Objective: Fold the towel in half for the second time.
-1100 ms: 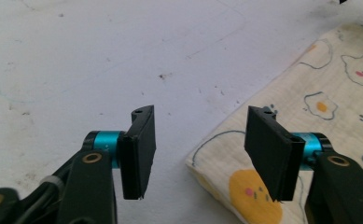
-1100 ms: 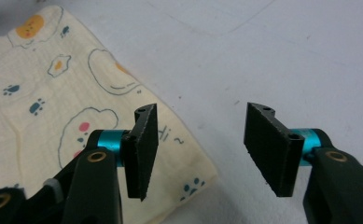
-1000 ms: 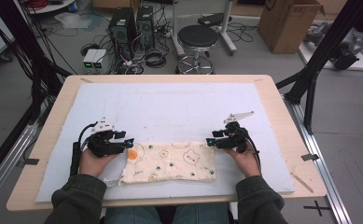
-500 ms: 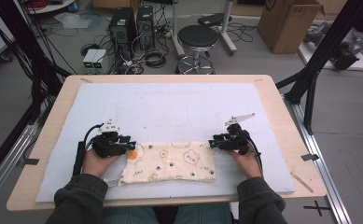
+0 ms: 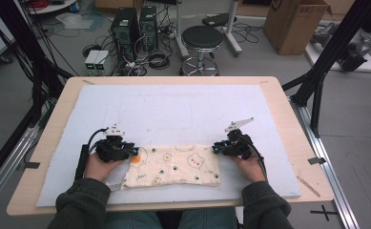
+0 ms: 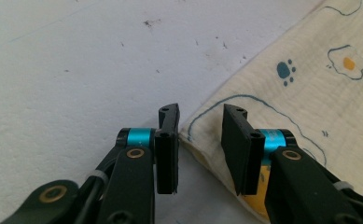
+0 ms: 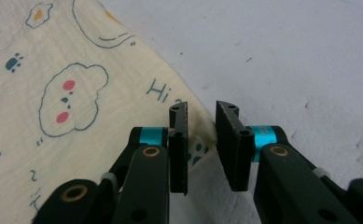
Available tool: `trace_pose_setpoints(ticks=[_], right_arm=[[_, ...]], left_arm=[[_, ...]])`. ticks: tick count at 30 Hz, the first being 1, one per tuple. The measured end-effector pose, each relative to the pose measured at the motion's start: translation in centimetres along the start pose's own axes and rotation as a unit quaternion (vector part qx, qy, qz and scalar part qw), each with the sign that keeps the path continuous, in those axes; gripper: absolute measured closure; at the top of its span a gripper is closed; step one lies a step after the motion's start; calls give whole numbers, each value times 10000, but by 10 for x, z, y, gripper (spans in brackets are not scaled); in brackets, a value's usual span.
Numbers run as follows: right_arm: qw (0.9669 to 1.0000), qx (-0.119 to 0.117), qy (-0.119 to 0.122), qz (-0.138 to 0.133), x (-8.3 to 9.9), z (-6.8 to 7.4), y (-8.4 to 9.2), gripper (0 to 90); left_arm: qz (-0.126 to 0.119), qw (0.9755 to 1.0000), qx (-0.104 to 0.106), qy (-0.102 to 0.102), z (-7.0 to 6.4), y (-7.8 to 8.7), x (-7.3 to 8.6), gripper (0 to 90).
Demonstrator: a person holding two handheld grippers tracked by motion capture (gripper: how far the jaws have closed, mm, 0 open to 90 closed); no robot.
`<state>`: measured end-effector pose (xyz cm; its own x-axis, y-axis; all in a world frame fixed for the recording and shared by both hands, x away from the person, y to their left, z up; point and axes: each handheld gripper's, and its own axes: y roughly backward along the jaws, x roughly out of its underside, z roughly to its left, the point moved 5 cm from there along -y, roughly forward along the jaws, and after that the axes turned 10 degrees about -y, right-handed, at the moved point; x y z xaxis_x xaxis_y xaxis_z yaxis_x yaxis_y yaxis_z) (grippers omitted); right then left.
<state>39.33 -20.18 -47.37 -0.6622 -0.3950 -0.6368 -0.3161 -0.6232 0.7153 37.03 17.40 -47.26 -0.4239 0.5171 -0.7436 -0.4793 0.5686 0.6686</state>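
Observation:
A folded cream cloth printed with bears, eggs and paws lies flat near the front edge of the pale mat. My left gripper rests low at the cloth's far left corner. In the left gripper view the left gripper is open, and the corner of the cloth sits between its jaws. My right gripper is at the cloth's far right corner. In the right gripper view the right gripper is open, straddling the edge of the cloth.
The mat covers most of the wooden table. Black frame posts rise by the table's right side. A stool, computer towers and a cardboard box stand on the floor beyond the far edge.
Both hands have shifted slightly nearer and lower, bringing the grippers down onto the cloth's far corners. The cloth has not moved.

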Motion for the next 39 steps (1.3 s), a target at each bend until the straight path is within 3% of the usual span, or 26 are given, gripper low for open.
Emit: trace_pose_setpoints(ticks=[9,22,25,27,31,37,39], right_arm=[[9999,-98,4,52,1,3,0,846],[9997,-211,-77,-42,0,1,4,853],[9997,-223,-48,-100,-1,0,5,852],[9997,-217,-53,-94,-1,0,5,852],[9999,-157,-44,-7,0,1,3,851],[10000,-79,30,23,0,1,1,851],[9999,-101,23,31,0,1,1,849]], left_arm=[[-37,9998,178,61,-6,-2,-1,822],[-203,9996,59,160,-2,2,-4,842],[-274,9993,54,262,0,3,-5,803],[-276,9988,-11,399,3,3,-5,685],[-459,9969,-18,646,9,5,-5,650],[-200,9981,96,570,5,-5,-2,662],[-213,9982,135,543,5,-5,-2,659]])
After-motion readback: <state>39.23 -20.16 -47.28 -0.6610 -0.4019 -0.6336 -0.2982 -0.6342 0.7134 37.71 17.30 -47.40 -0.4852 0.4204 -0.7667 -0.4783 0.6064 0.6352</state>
